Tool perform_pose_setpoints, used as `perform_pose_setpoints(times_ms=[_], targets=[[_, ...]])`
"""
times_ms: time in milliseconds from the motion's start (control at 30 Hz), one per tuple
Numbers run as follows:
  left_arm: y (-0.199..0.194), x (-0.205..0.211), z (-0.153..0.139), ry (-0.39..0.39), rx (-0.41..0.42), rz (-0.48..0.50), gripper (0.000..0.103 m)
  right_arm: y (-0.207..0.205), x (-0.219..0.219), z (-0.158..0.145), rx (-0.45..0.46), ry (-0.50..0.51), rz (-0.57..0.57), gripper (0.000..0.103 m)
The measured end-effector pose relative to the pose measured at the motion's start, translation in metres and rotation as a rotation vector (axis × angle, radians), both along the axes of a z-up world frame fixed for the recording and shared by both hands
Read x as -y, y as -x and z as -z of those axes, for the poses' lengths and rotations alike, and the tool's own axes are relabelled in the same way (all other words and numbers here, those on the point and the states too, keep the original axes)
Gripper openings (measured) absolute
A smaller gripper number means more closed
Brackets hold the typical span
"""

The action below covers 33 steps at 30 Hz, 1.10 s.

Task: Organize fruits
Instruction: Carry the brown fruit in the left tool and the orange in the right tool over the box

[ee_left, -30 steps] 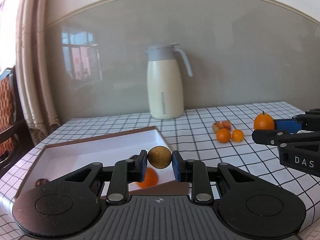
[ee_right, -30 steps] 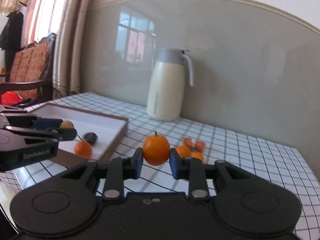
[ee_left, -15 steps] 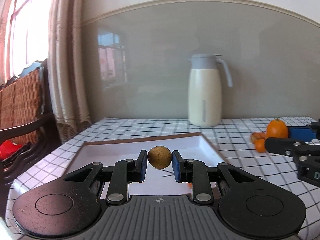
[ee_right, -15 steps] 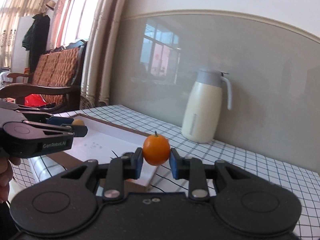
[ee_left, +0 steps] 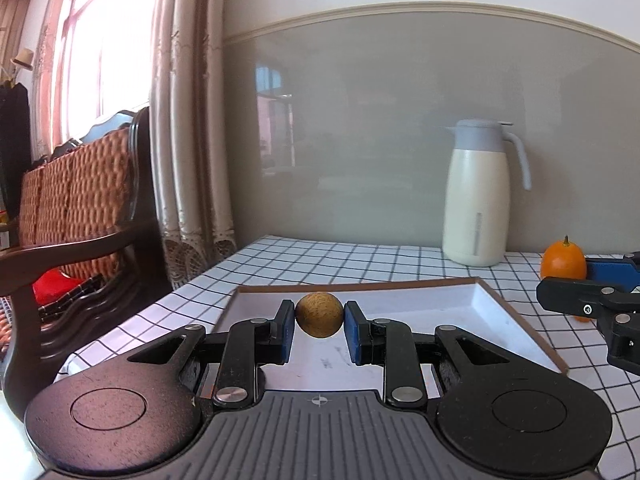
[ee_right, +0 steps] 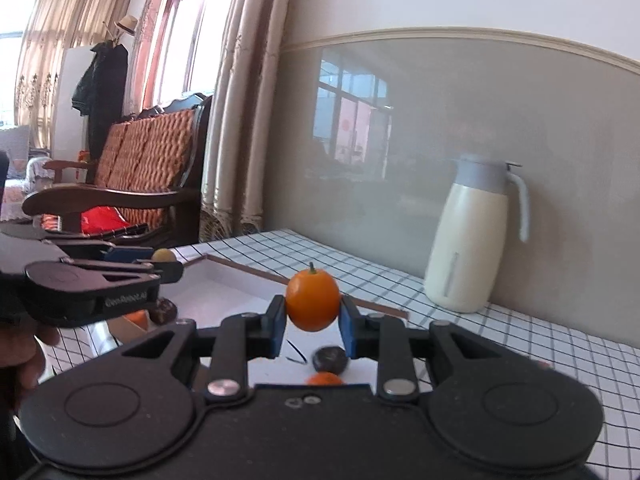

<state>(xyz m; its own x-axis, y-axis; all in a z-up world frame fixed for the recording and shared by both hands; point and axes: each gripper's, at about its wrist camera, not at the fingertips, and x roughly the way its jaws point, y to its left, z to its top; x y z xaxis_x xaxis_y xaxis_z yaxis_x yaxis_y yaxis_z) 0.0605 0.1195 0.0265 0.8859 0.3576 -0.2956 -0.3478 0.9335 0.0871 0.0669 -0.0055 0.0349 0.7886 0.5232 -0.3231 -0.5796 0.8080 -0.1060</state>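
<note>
My left gripper [ee_left: 319, 322] is shut on a small round brown fruit [ee_left: 319, 315] and holds it above the white tray [ee_left: 460, 308] with a brown rim. My right gripper [ee_right: 312, 320] is shut on an orange kumquat [ee_right: 313, 299] with a green stem and holds it over the tray [ee_right: 224, 280]. The kumquat also shows at the right of the left wrist view [ee_left: 563, 260]. In the tray lie a dark fruit [ee_right: 329, 359], an orange fruit [ee_right: 325, 379] and another dark fruit [ee_right: 163, 310]. The left gripper shows at the left of the right wrist view [ee_right: 168, 267].
A cream thermos jug [ee_left: 478, 196] with a grey lid stands at the back of the checked tablecloth [ee_left: 320, 256] by the wall. A wooden chair with woven cushions [ee_left: 76, 200] and curtains [ee_left: 188, 120] are left of the table.
Both grippers swung to the left with their fruits still held. The loose fruits on the cloth have left the views. The tray now lies straight ahead of both grippers.
</note>
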Motion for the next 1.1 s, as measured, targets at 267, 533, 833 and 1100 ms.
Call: perform_pose_setpoints(times_ms=[267,533,833,1100], targets=[[-0.016,-0.014,0.002,0.009,0.0,-0.011,0.027,-0.018,-0.015,0.001,0.0,0.019,0.0,0.019],[-0.033,-0.03,0.006,0.022,-0.007,-0.026,0.027,-0.044,-0.021,0.004,-0.032,0.009,0.032,0.019],[-0.051,-0.044,0.008,0.055,-0.016,-0.042,0.027,-0.062,-0.029,0.01,-0.055,0.009,0.044,0.019],[-0.062,-0.055,0.009,0.077,-0.025,-0.064,0.027,-0.08,-0.026,0.013,-0.089,0.001,0.071,0.019]])
